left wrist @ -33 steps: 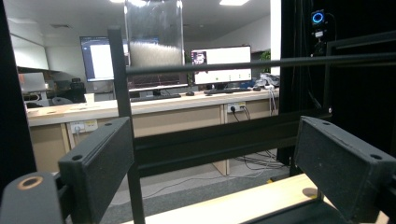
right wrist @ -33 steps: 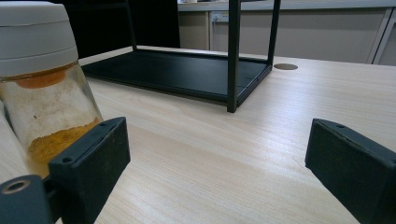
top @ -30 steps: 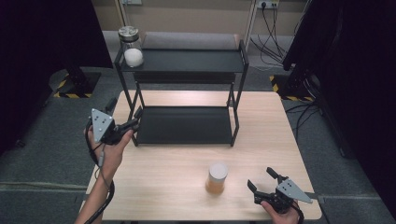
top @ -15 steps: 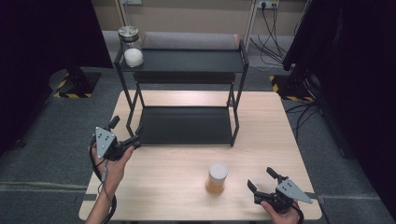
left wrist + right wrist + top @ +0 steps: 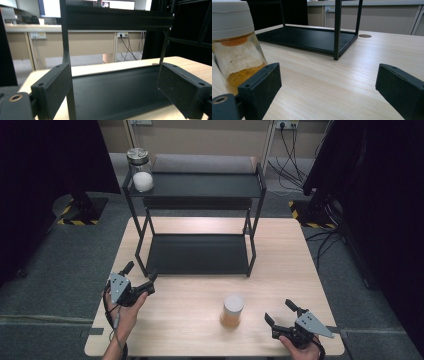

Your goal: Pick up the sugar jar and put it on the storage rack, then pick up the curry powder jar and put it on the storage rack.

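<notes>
A glass jar (image 5: 233, 310) with a white lid and orange powder stands on the wooden table (image 5: 200, 330) near its front edge. In the right gripper view the same jar (image 5: 235, 47) rises just left of the left jaw. My right gripper (image 5: 279, 311) rests open at the front right, a little to the right of the jar, with nothing between its jaws (image 5: 329, 92). My left gripper (image 5: 141, 272) is open at the front left, facing the black two-tier rack (image 5: 200, 252). Its jaws (image 5: 115, 92) frame the rack's lower shelf (image 5: 117, 90) and one upright leg (image 5: 65, 40).
A second jar (image 5: 140, 170) with a metal lid and white contents stands on the left end of the rack's top shelf (image 5: 200, 185). Bare table lies between the two grippers. Dark curtains and cables flank the table.
My left gripper has come down and back from beside the rack's left leg toward the table's front left. The right gripper and the jar have stayed still.
</notes>
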Available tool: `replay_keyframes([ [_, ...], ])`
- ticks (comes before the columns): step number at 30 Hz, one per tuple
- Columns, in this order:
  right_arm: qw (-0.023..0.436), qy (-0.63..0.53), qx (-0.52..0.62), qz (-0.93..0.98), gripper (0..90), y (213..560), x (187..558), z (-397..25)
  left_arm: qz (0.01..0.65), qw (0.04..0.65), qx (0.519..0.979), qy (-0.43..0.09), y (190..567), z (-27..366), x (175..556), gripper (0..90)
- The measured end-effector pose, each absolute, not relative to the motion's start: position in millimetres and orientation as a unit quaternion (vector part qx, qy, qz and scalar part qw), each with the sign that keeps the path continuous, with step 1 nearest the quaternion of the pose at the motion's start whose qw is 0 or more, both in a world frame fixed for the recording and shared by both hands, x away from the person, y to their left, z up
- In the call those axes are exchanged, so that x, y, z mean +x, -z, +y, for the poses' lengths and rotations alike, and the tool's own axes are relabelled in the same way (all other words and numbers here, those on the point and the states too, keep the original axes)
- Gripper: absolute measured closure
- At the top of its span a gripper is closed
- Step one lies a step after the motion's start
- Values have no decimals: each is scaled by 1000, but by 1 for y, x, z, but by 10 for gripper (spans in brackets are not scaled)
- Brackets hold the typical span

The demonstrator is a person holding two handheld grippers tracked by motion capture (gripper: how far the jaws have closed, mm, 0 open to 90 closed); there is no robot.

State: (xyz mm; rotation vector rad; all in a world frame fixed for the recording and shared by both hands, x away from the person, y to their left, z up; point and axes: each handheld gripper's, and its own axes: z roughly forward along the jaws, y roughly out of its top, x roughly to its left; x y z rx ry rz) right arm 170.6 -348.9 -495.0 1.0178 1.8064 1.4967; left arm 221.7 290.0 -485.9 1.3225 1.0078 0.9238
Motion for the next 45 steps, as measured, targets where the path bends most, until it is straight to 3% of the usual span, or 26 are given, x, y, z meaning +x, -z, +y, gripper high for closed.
replay_keyframes([
  [20, 291, -560, 377, 678, 62, 495, 170, -348, 463, 569, 574, -365, 520, 288, 207, 108],
  [26, 293, -560, 374, 678, 59, 496, 169, -348, 456, 562, 588, -362, 518, 283, 209, 110],
  [45, 293, -564, 376, 674, 37, 497, 169, -349, 465, 574, 573, -356, 522, 286, 209, 109],
])
